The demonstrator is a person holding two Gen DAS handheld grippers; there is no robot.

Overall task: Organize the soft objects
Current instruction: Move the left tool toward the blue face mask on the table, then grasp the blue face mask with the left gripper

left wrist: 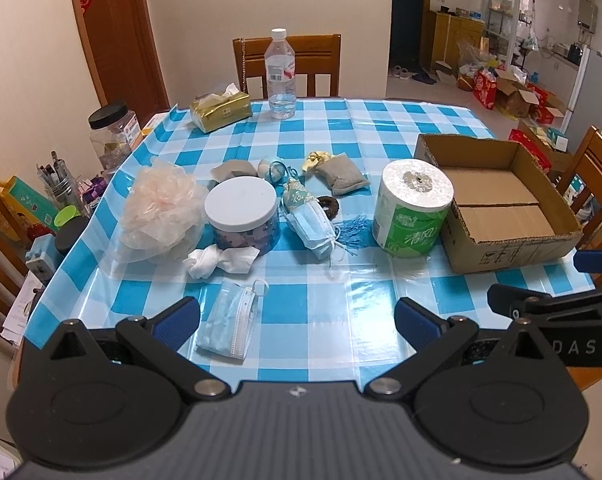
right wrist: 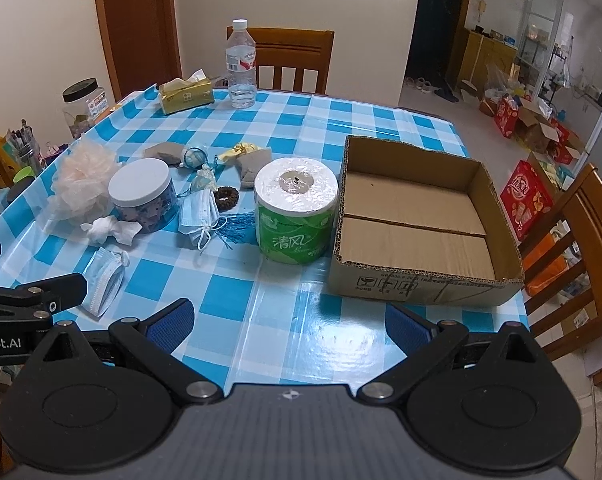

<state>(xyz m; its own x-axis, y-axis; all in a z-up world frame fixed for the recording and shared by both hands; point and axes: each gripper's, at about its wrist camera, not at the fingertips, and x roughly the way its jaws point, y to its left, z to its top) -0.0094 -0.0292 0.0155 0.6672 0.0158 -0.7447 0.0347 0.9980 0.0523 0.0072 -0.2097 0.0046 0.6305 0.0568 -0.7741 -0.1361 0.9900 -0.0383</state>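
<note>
Soft things lie on the blue checked table: a pink bath pouf (left wrist: 163, 210) (right wrist: 85, 178), a folded face mask (left wrist: 231, 320) (right wrist: 105, 276), a second mask (left wrist: 315, 226) (right wrist: 199, 212), a crumpled white tissue (left wrist: 221, 262) (right wrist: 111, 230), a grey pouch (left wrist: 343, 178) (right wrist: 253, 164) and a toilet roll (left wrist: 413, 208) (right wrist: 295, 210). An empty cardboard box (left wrist: 497, 258) (right wrist: 421, 280) stands at the right. My left gripper (left wrist: 297, 314) is open, low by the near mask. My right gripper (right wrist: 289, 322) is open and empty near the front edge.
A white-lidded jar (left wrist: 243, 214) (right wrist: 143, 194), a water bottle (left wrist: 280, 76) (right wrist: 241, 66) and a gold tissue pack (left wrist: 221, 110) (right wrist: 185, 94) stand on the table. Wooden chairs (left wrist: 289, 62) (right wrist: 577, 248) stand at the far side and right. Clutter fills the left edge.
</note>
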